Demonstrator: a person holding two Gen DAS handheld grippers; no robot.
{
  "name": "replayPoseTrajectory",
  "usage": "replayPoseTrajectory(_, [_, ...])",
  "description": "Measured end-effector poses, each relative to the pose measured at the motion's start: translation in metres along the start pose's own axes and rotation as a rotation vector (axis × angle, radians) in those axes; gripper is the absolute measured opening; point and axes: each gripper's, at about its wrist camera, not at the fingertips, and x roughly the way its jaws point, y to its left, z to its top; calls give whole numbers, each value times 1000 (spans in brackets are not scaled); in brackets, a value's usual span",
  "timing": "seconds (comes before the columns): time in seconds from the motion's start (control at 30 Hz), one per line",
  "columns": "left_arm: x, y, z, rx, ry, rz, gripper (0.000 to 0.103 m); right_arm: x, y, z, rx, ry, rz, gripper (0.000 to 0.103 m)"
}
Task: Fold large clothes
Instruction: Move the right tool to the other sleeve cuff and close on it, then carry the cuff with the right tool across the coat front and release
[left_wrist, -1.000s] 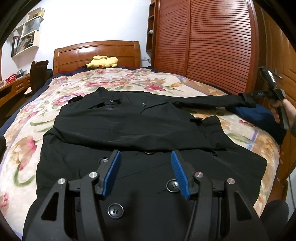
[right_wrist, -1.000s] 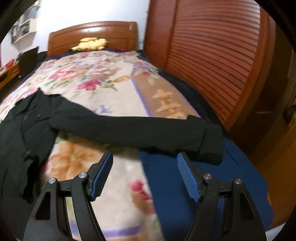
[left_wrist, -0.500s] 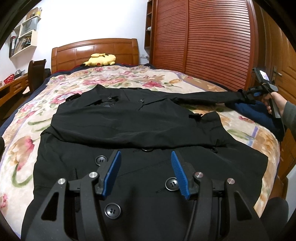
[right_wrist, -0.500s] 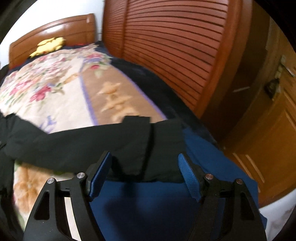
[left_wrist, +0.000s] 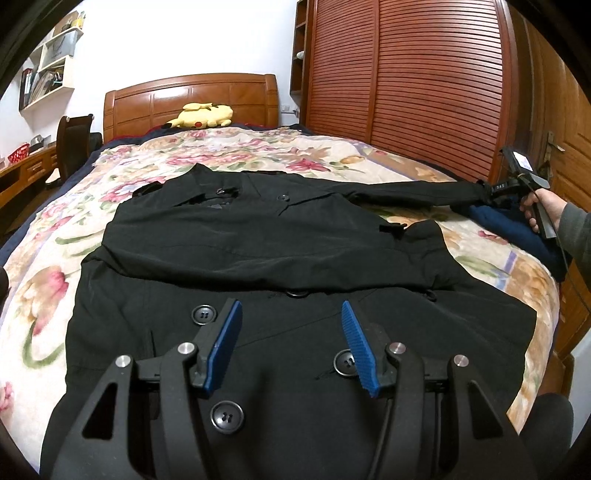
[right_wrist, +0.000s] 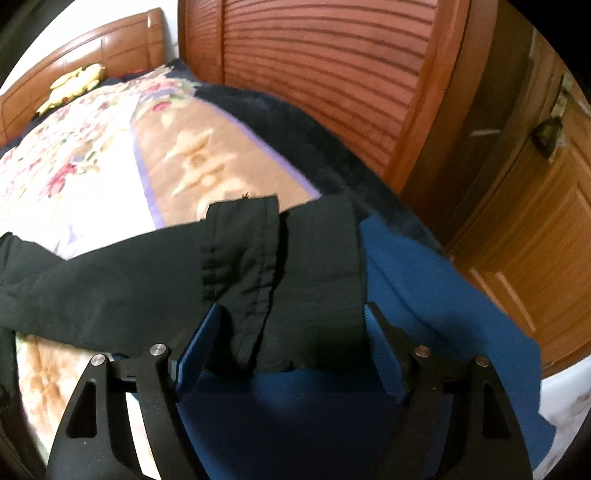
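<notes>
risk: your right gripper (right_wrist: 291, 347) has its fingers spread wide around the cuff (right_wrist: 317, 266) with nothing pinched yet — close too shallow and I'd guess you only catch the top layer, so the sleeve (left_wrist: 406, 190) slides out mid-fold.

other risk: there's a blue cloth (right_wrist: 424, 295) right under the cuff. Scoop low and you could drag it along with the sleeve.

left side: left gripper (left_wrist: 291, 347) hovers over the buttoned front, fingers wide apart, holding nothing. If it doesn't pin the body, pulling the sleeve across may shift the whole coat (left_wrist: 258, 258) and wreck the fold already there.

coat: black, double-breasted, big buttons, lying flat on the bed (left_wrist: 44, 295) over the floral cover. One fold across the chest looks in place; the right-hand sleeve is stretched straight out to the bed's edge.

fabric: looks smooth and a bit slippery — heavy too, I'd say.

progress: roughly early-middle, sleeve not folded in yet.
</notes>
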Motion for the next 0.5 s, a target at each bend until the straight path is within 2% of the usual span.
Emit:
replayPoseTrajectory(0.03, [0, 0, 0, -1, 0, 0, 55, -1, 1, -1, -6, -6, 0, 79])
replayPoseTrajectory(0.07, [0, 0, 0, 0, -1, 0, 55, -2, 2, -2, -12, -9, 5, 74])
replayPoseTrajectory(0.13, [0, 0, 0, 1, -1, 0, 55, -5, 7, -4, -41, -14, 11, 57])
replayPoseTrajectory(0.2, [0, 0, 0, 2, -2, 0, 55, -11, 17, -7, -99, -19, 6, 22])
replayPoseTrajectory(0.23, [0, 0, 0, 3, -3, 1, 55, -12, 21, -7, -122, -18, -12, 14])
replayPoseTrajectory(0.27, [0, 0, 0, 4, -3, 1, 55, -16, 26, -9, -150, -24, -32, 12])
replayPoseTrajectory(0.37, [-2, 2, 0, 0, -7, 2, 55, -37, 39, -11, -206, -66, -18, 6])
replayPoseTrajectory(0.5, [-4, 1, -1, -3, -10, 7, 55, -74, 60, -11, -262, -144, 1, 5])
